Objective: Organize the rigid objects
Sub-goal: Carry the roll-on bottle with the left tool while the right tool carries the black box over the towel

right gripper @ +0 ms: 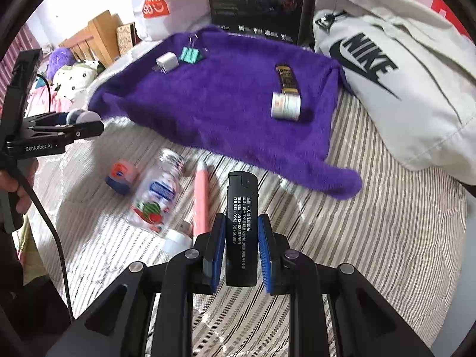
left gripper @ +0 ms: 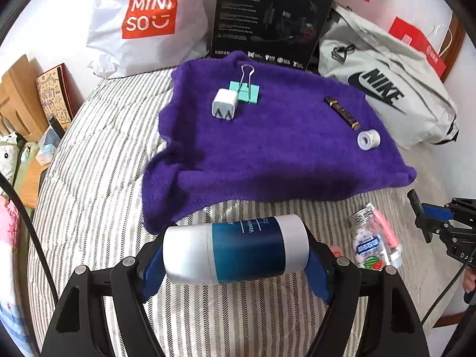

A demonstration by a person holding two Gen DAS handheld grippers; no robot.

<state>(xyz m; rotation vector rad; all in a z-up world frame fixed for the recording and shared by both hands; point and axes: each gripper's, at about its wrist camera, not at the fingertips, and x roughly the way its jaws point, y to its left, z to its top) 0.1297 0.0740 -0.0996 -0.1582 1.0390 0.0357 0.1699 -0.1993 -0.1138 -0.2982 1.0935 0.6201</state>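
Observation:
My left gripper (left gripper: pixel 235 255) is shut on a white and teal Vaseline tube (left gripper: pixel 235 250), held sideways above the striped bed just short of the purple towel (left gripper: pixel 267 148). My right gripper (right gripper: pixel 241 250) is shut on a black lighter (right gripper: pixel 241 229), held upright over the bed. On the towel lie a white charger plug (left gripper: pixel 223 104), a teal binder clip (left gripper: pixel 247 89), a dark brown tube (left gripper: pixel 342 113) and a small white tape roll (left gripper: pixel 369 139). A clear candy bottle (right gripper: pixel 160 190), a pink pen (right gripper: pixel 201 199) and an orange and blue small object (right gripper: pixel 120 177) lie on the bed.
A Miniso bag (left gripper: pixel 145 20), a black Edifier box (left gripper: pixel 273 17) and a grey Nike bag (left gripper: pixel 386 89) line the far side of the towel. Plush toys (right gripper: pixel 74 77) and a wooden headboard (right gripper: pixel 95 38) are at the left.

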